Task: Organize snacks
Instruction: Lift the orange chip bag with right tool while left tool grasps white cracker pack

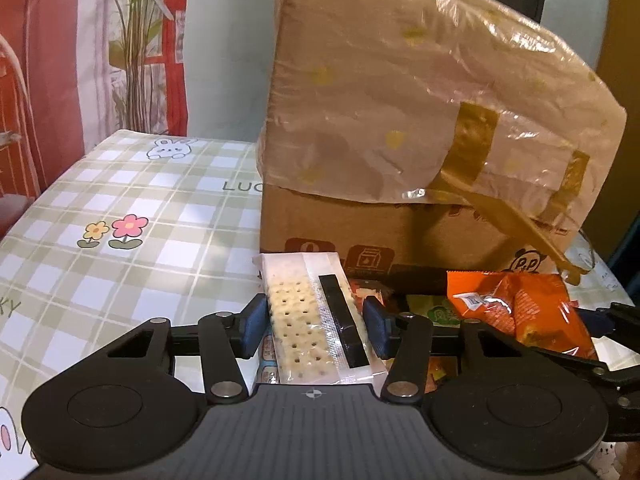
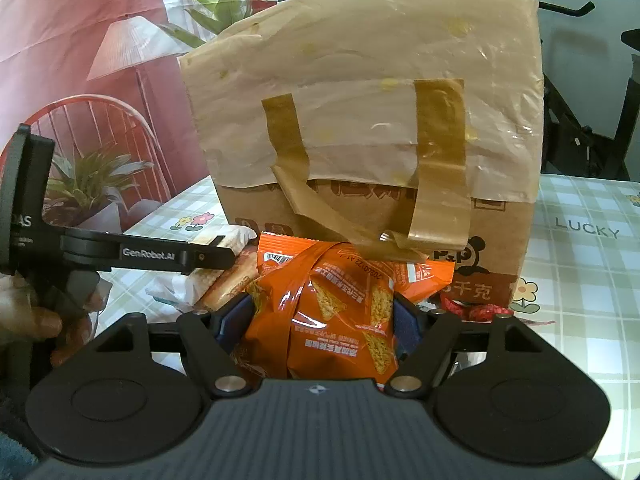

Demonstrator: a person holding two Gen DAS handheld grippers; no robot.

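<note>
Both claws are gripping snacks: our left gripper [image 1: 316,322] is pinching the cracker pack [image 1: 316,316] across its width, long axis running forward, while our right gripper [image 2: 326,320] is clasping the orange chip bag [image 2: 332,308].

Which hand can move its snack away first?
Probably the left gripper: its pads sit against the cracker pack. The right gripper only straddles the orange chip bag.

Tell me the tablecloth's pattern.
Green-and-white plaid tablecloth with cartoon flowers and bunnies; clearest in the left wrist view.
</note>
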